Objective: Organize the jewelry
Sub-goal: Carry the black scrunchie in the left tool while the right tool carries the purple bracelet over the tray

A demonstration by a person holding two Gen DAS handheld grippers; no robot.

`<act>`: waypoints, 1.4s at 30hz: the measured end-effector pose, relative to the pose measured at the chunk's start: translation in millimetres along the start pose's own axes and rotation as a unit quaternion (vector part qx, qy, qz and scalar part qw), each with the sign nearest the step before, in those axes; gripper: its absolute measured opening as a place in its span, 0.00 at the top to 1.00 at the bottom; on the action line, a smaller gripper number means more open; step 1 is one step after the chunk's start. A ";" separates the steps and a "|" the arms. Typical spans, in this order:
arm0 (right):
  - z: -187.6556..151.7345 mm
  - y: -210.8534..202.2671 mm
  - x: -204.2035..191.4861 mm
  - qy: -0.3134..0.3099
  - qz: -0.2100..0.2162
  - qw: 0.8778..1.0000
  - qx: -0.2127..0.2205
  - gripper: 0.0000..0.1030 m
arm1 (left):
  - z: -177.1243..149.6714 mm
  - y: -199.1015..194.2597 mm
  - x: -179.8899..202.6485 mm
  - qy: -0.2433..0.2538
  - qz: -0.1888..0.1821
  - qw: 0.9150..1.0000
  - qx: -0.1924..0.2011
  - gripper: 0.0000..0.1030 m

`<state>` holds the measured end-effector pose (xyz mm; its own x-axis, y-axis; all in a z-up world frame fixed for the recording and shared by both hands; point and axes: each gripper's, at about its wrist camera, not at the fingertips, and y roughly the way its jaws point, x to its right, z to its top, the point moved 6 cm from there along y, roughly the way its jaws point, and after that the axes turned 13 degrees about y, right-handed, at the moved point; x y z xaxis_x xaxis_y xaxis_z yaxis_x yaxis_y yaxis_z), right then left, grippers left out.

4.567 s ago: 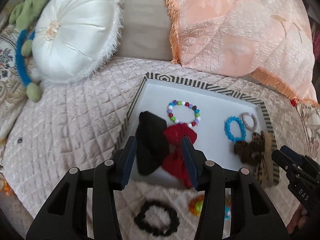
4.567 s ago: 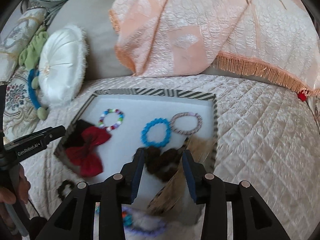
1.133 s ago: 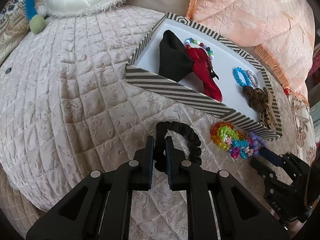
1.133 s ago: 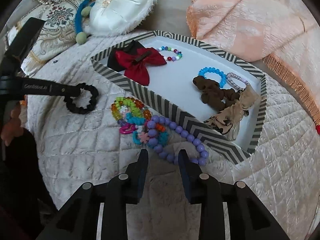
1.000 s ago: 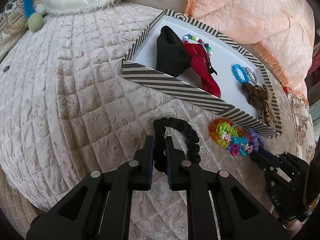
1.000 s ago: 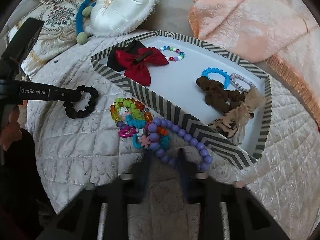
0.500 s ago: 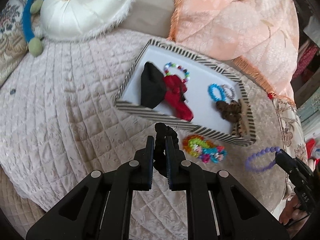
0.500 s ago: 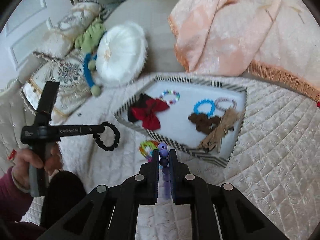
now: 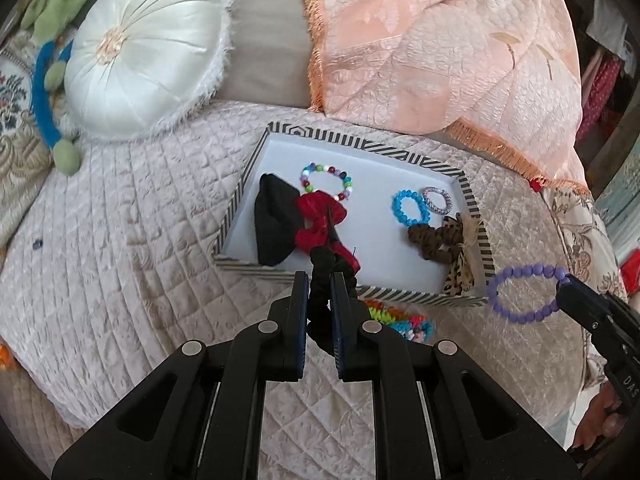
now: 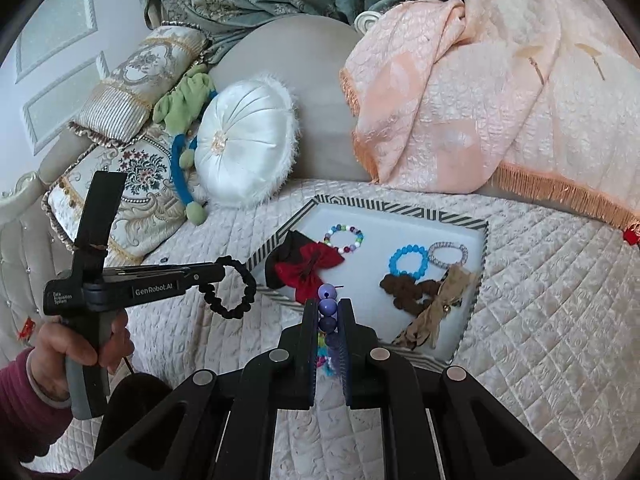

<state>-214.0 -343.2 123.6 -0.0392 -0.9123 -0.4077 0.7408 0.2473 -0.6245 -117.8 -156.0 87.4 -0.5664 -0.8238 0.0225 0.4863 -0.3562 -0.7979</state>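
My left gripper (image 9: 320,286) is shut on a black scrunchie (image 9: 325,272) and holds it in the air before the striped tray's (image 9: 362,145) near rim; it also shows in the right wrist view (image 10: 230,290). My right gripper (image 10: 328,312) is shut on a purple bead bracelet (image 10: 327,306), which hangs as a ring in the left wrist view (image 9: 524,294) right of the tray. The tray (image 10: 400,210) holds a red bow (image 9: 320,220), a black bow (image 9: 274,220), a multicoloured bead bracelet (image 9: 327,182), a blue bracelet (image 9: 408,208), a silver coil (image 9: 438,200) and a brown scrunchie (image 9: 434,240).
A pile of bright plastic bracelets (image 9: 400,318) lies on the quilted bed (image 9: 140,220) just before the tray. A round white cushion (image 9: 144,48) sits at the back left, a peach fringed blanket (image 9: 440,52) at the back right. Patterned pillows (image 10: 132,184) lie far left.
Both grippers have risen higher above the bed with their items. The left gripper has come closer over the tray's near rim; the purple bracelet hangs higher off the bed.
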 end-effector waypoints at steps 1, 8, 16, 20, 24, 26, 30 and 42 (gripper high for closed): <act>2.6 1.2 -0.4 -0.001 -0.001 1.000 0.001 0.92 | 2.8 1.4 2.2 0.004 0.002 1.000 0.000 0.91; 14.9 11.4 4.5 -0.004 -0.013 1.000 0.001 0.92 | 15.0 10.6 13.7 0.022 0.007 1.000 0.000 0.91; 27.5 31.1 11.7 -0.012 -0.026 1.000 -0.010 0.92 | 28.0 26.1 27.1 0.037 0.006 0.999 -0.004 0.91; 34.2 40.3 16.3 -0.012 -0.029 0.999 -0.013 0.92 | 31.4 34.6 29.7 0.040 0.007 0.999 -0.009 0.91; 39.1 48.1 21.7 -0.011 -0.030 0.999 -0.017 0.92 | 34.7 43.0 32.4 0.044 0.008 0.999 -0.013 0.91; 41.2 52.4 23.7 -0.010 -0.032 0.999 -0.019 0.92 | 36.4 46.3 33.5 0.045 0.008 0.999 -0.014 0.91; 44.7 59.7 28.5 -0.009 -0.036 0.999 -0.024 0.92 | 39.2 52.7 36.5 0.045 0.007 0.999 -0.016 0.91; 58.7 82.2 40.7 -0.013 -0.047 0.998 -0.035 0.92 | 49.2 76.2 48.3 0.050 -0.002 0.998 -0.024 0.91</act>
<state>-115.4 -379.2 94.8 -0.0885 -0.9405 -0.3279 0.6853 0.1814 -0.7053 -75.3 -244.7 57.3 -0.6334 -0.7732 -0.0323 0.4519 -0.3357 -0.8265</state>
